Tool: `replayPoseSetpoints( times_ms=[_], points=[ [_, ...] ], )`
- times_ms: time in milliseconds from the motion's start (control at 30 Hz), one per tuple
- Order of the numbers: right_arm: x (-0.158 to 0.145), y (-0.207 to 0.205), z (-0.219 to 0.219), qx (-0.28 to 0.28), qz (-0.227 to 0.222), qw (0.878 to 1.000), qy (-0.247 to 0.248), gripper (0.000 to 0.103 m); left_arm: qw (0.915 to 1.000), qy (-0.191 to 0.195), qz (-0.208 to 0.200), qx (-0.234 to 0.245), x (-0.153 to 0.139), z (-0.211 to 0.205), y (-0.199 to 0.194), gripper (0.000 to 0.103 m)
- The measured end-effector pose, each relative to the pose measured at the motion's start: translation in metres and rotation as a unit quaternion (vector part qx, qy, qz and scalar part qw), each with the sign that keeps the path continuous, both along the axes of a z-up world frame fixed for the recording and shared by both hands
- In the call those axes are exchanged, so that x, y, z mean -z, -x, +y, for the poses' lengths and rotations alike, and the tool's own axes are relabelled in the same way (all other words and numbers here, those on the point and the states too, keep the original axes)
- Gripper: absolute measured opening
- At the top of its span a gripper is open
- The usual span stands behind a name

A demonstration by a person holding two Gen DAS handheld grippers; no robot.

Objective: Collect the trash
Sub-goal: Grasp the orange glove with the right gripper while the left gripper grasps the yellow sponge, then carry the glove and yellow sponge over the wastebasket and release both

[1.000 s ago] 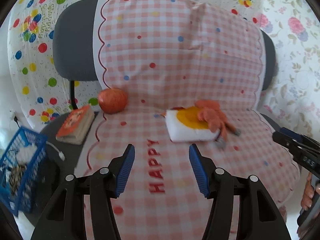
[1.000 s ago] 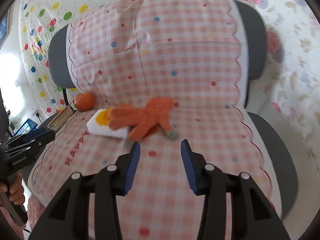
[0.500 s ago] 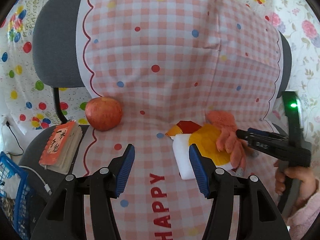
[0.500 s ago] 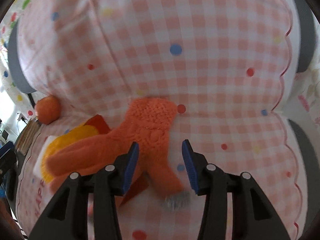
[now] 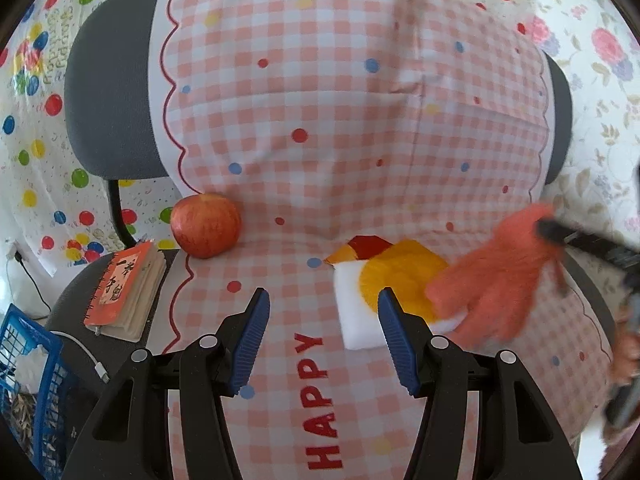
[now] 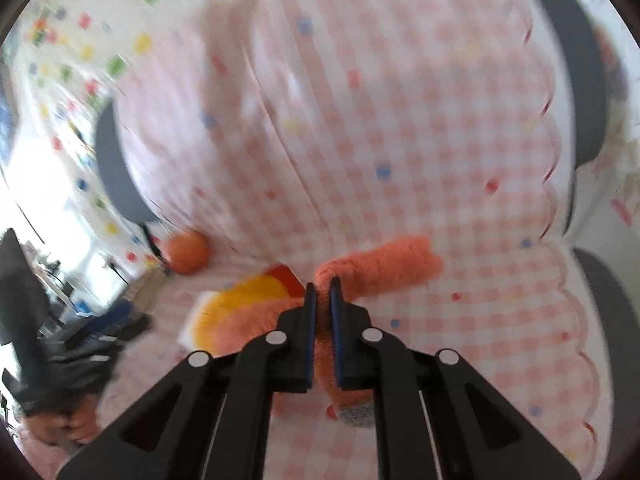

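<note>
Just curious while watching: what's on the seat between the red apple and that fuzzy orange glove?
In the left wrist view, a white packet with a yellow and red print lies between the apple and the orange glove; the glove overlaps its right edge.

Bright daylight, right view motion-blurred

Fuzzy orange glove (image 6: 384, 264) (blurred), pinched and lifted off the white-and-yellow packet (image 5: 384, 292) on the chair's checked cover (image 5: 320, 140)

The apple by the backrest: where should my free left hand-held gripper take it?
Grip the apple across its round middle, coming straight in from the front: the backrest blocks the far side, the notebook sits front-left. The left hand-held gripper is open and looks wide enough.
</note>
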State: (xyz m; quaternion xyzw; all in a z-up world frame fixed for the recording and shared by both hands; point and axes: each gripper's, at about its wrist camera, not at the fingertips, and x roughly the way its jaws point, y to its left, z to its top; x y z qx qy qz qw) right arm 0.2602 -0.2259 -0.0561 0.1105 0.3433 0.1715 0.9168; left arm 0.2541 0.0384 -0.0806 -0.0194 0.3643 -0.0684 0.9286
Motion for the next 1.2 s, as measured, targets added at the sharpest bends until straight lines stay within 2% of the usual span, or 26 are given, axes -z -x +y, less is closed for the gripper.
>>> replayPoseSetpoints(
  times_ms=[100,167,233,400,500,633,733,800,867,900,933,1067,1200],
  points=[
    [-0.033,0.034,-0.017,0.018,-0.051,0.998,0.011,0.007,1.0,0.001,-0.001,0.01,-0.003,-0.011,0.004,0.057],
    [-0.046,0.05,-0.02,0.04,-0.079,0.995,0.054,0.007,0.9998,0.003,-0.001,0.02,-0.004,-0.022,0.004,0.057],
    [-0.046,0.062,-0.023,0.066,-0.094,0.988,0.101,0.007,0.9995,0.005,0.001,0.032,-0.004,-0.035,0.002,0.057],
    [-0.017,0.062,-0.032,0.068,-0.064,0.991,0.098,0.007,0.9986,0.018,0.028,0.04,0.005,-0.061,-0.02,0.057],
    [-0.004,0.064,-0.039,0.068,-0.053,0.993,0.081,0.007,0.9989,-0.004,0.029,0.036,0.012,-0.073,-0.035,0.056],
    [0.002,0.064,-0.039,0.064,-0.046,0.995,0.068,0.007,0.997,-0.034,0.057,0.04,0.031,-0.081,-0.05,0.044],
    [0.005,0.065,-0.04,0.061,-0.045,0.995,0.066,0.007,0.996,-0.054,0.048,0.053,0.034,-0.086,-0.043,0.043],
    [0.008,0.066,-0.041,0.06,-0.042,0.995,0.061,0.007,0.9955,-0.055,0.045,0.062,0.035,-0.087,-0.041,0.037],
    [0.01,0.067,-0.04,0.06,-0.039,0.996,0.057,0.007,0.9947,-0.06,0.04,0.073,0.034,-0.089,-0.04,0.017],
    [0.011,0.066,-0.039,0.059,-0.038,0.996,0.056,0.007,0.9945,-0.064,0.034,0.075,0.033,-0.09,-0.038,0.012],
    [0.012,0.066,-0.039,0.059,-0.037,0.996,0.054,0.007,0.9945,-0.063,0.029,0.078,0.032,-0.09,-0.037,0.003],
    [0.012,0.068,-0.04,0.063,-0.04,0.996,0.055,0.007,0.9957,-0.023,0.0,0.09,0.013,-0.084,-0.034,0.0],
    [0.004,0.074,-0.044,0.075,-0.052,0.994,0.053,0.007,0.9942,0.014,-0.053,0.092,-0.03,-0.073,-0.016,0.0]
  ],
)
